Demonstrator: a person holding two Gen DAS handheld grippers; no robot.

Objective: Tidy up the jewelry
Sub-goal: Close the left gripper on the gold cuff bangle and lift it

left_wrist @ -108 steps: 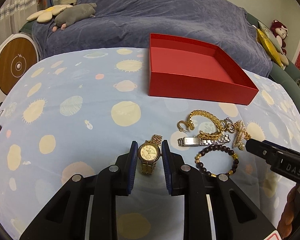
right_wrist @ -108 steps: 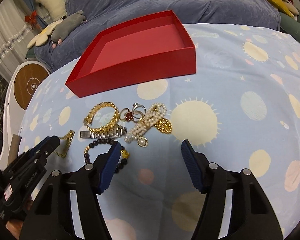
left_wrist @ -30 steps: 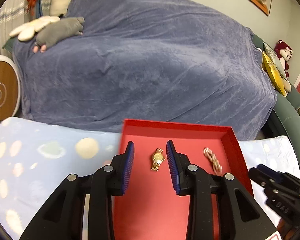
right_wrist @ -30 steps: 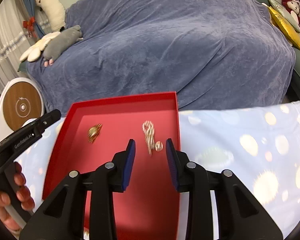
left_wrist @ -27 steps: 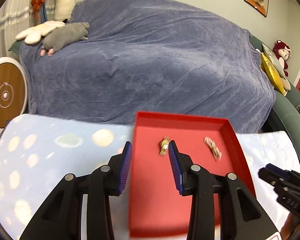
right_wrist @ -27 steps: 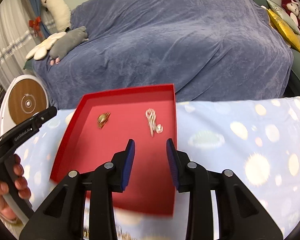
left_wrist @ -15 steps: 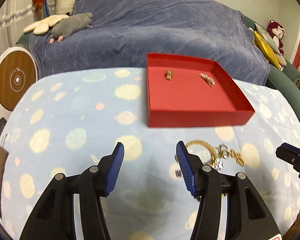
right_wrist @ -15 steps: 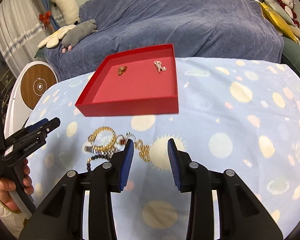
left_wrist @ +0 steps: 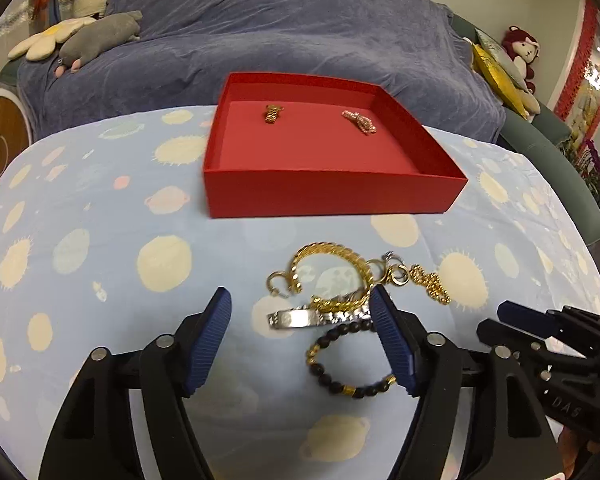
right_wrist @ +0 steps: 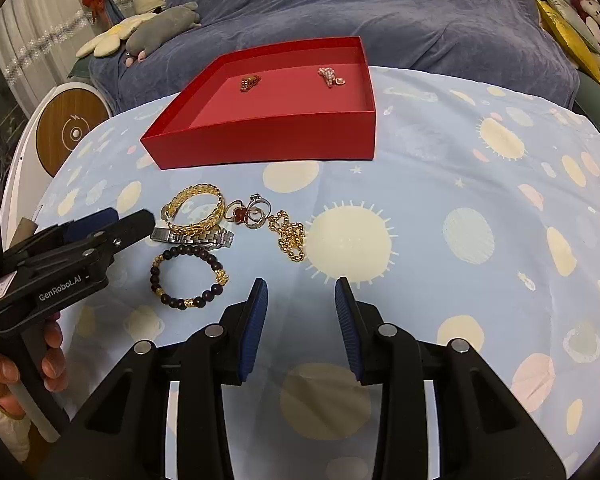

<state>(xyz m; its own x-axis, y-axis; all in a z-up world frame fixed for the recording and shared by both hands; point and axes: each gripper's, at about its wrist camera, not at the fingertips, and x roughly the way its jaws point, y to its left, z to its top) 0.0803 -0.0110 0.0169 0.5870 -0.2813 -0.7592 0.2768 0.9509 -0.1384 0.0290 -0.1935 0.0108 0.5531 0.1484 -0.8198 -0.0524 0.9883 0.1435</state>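
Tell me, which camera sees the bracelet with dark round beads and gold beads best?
The right wrist view. There the dark-beaded bracelet with gold beads lies whole and uncovered on the spotted cloth. In the left wrist view, the left gripper, jaws opening, hides one side of its loop behind a finger.

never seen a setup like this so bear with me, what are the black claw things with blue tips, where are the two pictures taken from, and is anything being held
There is no robot here. A person carries a handheld two-finger clamp in each hand, and a wide-angle camera on each clamp looks forward along its fingers. One picture is from the left gripper, the other from the right gripper; in the right view you can also see the person's hand holding the left one.

Neither holds anything. The left jaws are opening above the jewelry; the right stands partly open over bare cloth.

On the spotted tablecloth lie a gold bangle, a silver watch, a dark bead bracelet, rings and a gold chain. The red box already contains a gold watch and a pearl piece.
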